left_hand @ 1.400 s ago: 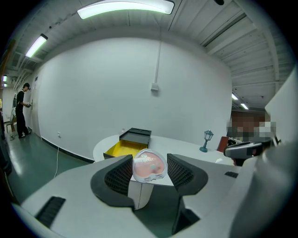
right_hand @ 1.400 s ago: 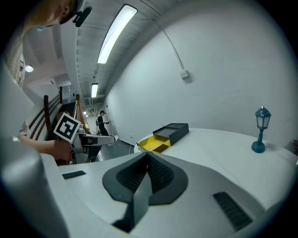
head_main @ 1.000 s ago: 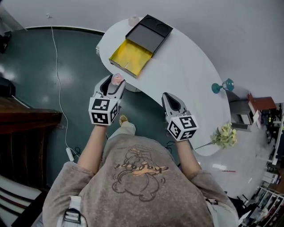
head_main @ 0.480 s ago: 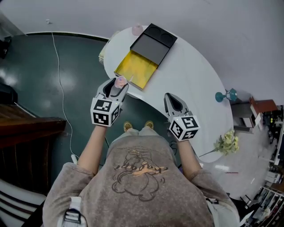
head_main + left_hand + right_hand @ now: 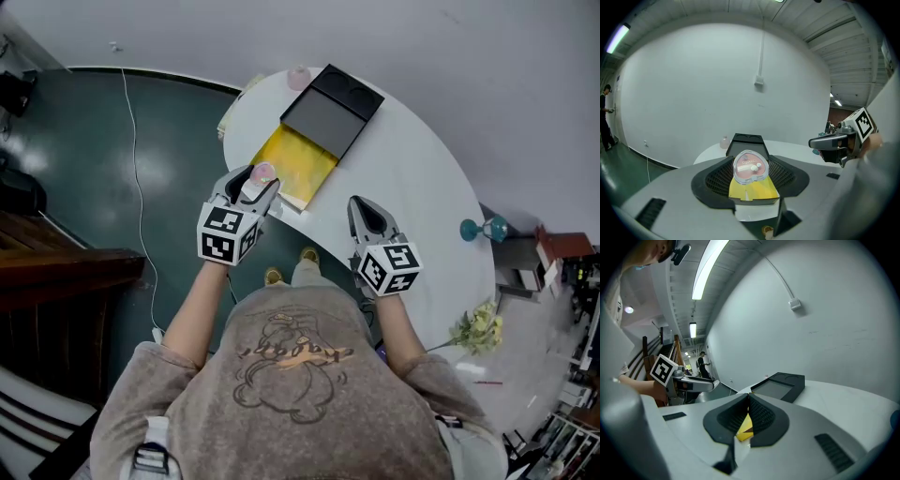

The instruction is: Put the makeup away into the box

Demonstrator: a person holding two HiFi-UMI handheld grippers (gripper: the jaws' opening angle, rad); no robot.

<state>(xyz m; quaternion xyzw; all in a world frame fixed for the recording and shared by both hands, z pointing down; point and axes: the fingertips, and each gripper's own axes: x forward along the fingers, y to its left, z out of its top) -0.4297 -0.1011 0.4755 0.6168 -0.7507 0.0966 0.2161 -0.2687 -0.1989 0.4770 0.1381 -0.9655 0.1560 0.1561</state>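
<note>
A clear heart-shaped compact (image 5: 749, 167) with a pink inside sits between the pads of my left gripper (image 5: 256, 180), which is shut on it. That gripper hovers at the near edge of the open box, whose yellow tray (image 5: 292, 161) lies on the white table (image 5: 412, 169). The box's black lid part (image 5: 332, 109) lies just beyond the tray. In the left gripper view the yellow tray (image 5: 753, 190) shows right under the compact. My right gripper (image 5: 367, 215) is shut and empty, over the table edge to the right of the box; its pads (image 5: 754, 414) meet at the tips.
A small pink bottle (image 5: 298, 75) stands at the table's far end. A teal glass (image 5: 484, 228) and pale flowers (image 5: 477, 291) are at the right end. A white cable (image 5: 134, 178) runs across the dark green floor. A staircase (image 5: 47, 272) is on the left.
Both grippers have moved forward toward the table, the left one carrying the compact up to the yellow tray's near edge. Neither gripper's jaws have changed.
</note>
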